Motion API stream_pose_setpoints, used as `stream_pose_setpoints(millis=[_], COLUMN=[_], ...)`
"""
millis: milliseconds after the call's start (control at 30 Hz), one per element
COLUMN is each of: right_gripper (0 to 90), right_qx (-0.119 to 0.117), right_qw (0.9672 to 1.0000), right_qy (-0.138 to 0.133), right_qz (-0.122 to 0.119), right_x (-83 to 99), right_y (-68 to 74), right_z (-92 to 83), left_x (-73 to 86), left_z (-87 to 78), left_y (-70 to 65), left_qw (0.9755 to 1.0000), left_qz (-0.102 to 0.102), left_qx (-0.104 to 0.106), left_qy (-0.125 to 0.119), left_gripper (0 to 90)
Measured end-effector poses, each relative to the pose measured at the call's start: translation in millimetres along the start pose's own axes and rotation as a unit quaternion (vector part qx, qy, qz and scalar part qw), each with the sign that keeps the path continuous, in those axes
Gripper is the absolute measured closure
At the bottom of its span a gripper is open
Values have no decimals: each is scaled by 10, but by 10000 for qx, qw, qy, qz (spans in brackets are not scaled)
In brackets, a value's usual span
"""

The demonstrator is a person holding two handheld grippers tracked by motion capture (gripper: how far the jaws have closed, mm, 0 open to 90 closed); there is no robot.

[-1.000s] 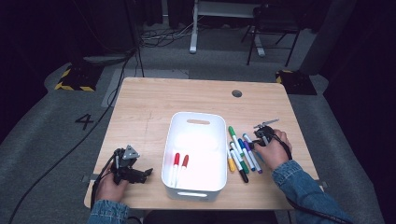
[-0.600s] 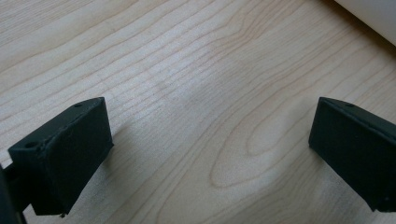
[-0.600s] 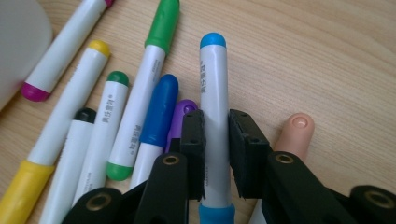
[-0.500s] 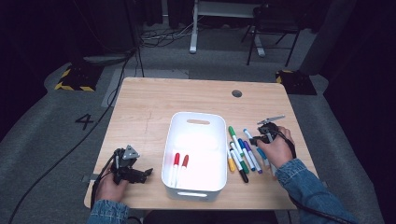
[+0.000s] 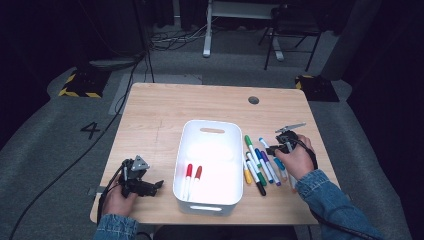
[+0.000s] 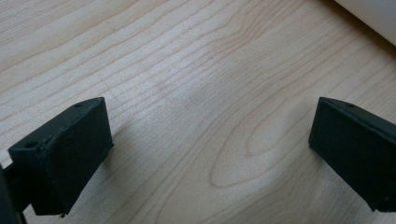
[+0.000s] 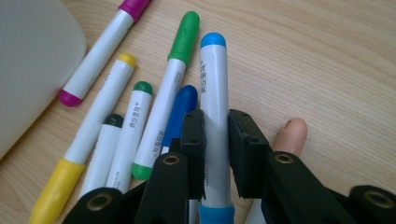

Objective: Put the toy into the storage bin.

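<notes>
- 2 red pens (image 5: pixel 192 179) already lie in the white bin (image 5: pixel 208 199); I judge the job is moving the pens into it, with the pick-up step in hand.
- I have my right gripper (image 7: pixel 215 140) clamped on the light-blue pen (image 7: pixel 213 93), on the table (image 5: pixel 165 112) just right of the bin, at the outer side of the loose row of pens (image 5: pixel 257 162).
- My left gripper (image 5: pixel 141 184) rests left of the bin, jaws wide apart with nothing between them.
- Next I'd lift the pen straight up, clear of the green pen (image 7: pixel 170 84) and dark-blue pen (image 7: pixel 181 109) just beside it, then carry it over the bin's right wall.
- Bare wood lies beyond the bin; the table edge runs near my right hand (image 5: pixel 296 161).
</notes>
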State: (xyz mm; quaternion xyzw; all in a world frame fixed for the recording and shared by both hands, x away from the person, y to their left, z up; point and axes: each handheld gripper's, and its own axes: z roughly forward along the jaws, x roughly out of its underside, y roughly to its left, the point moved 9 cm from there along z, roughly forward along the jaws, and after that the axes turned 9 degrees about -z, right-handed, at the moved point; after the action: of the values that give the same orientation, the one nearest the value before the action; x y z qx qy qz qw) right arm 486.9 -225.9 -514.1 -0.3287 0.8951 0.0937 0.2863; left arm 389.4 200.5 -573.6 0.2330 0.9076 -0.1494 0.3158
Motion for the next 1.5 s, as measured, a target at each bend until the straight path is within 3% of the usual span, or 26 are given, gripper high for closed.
stream_pose_setpoints(millis=[300, 667, 1033, 1333, 1500], right_gripper=[773, 772, 772, 772, 772], right_qx=[-136, -416, -691, -963, -1086], right_qw=[9994, 9969, 9912, 9835, 9804], right_qy=[-258, -581, -821, -912, -916], right_qz=[-184, -342, -770, -1230, -1364], right_x=[-156, -355, -562, -748, -835], right_y=[106, 339, 661, 1023, 1212], right_z=[-238, -551, -849, -950, -961], left_x=[1, 0, -2, -4, -6], left_z=[0, 0, -2, 0, 1], left_y=[-2, 0, 4, 1, 1], left_qw=[10000, 10000, 10000, 10000, 10000], left_qz=[-5, -4, 22, 56, 60], left_qx=[5, -1, -17, 0, -3], left_qy=[1, -3, 2, -3, -7], left_gripper=[0, 0, 0, 0, 0])
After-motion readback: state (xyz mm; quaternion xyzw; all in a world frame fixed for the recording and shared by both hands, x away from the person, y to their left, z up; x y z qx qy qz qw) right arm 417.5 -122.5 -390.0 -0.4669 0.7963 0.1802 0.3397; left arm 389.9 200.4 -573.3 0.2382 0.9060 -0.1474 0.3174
